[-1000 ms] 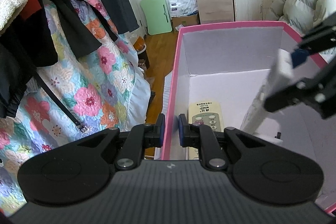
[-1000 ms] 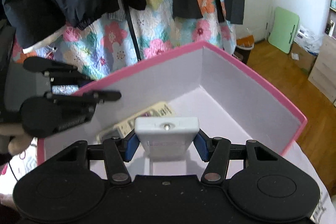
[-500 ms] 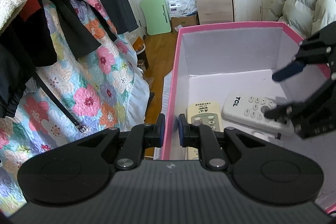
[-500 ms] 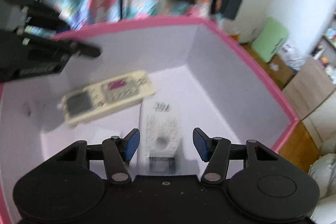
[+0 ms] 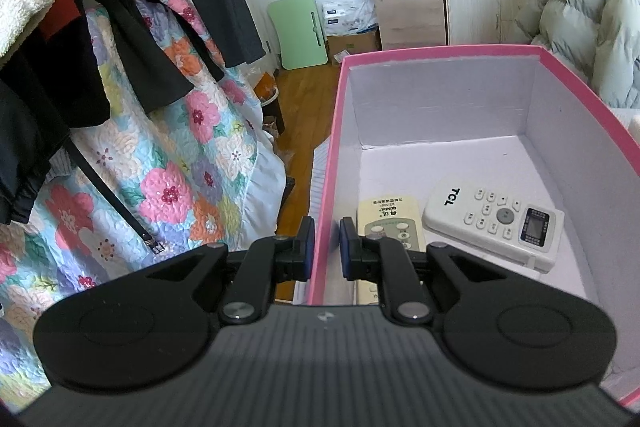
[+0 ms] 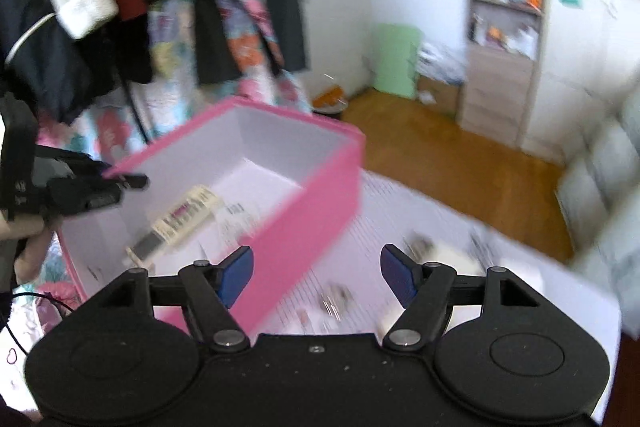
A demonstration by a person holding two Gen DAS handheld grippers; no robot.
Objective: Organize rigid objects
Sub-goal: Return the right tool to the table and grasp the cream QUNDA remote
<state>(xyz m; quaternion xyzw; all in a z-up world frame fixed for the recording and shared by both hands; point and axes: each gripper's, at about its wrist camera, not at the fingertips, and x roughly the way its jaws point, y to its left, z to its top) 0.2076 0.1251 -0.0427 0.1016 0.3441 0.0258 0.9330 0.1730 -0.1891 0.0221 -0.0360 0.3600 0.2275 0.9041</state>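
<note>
The white remote (image 5: 494, 221) marked TCL lies face up on the floor of the pink box (image 5: 440, 49), ahead and to the right of the left tongs (image 5: 323, 247), with nothing gripping it. Just beside it, on its left and close to the tongs' right finger, lies a cream remote (image 5: 388, 217), also face up, its near end hidden behind that finger. The left tongs are pressed together on the box's near left wall, 1 blue pad on the outside and 1 inside, so the pink edge runs between them. In the right wrist view the right tongs (image 6: 316, 273) stand spread, their jaws having just been opening, with nothing between the pads; they hang over a white surface (image 6: 400, 211) outside the box, whose pink corner sits just ahead of the left finger. This view is blurred; small items on the surface ahead cannot be made out. The 2 remotes show inside the box, ahead and to the left.
</note>
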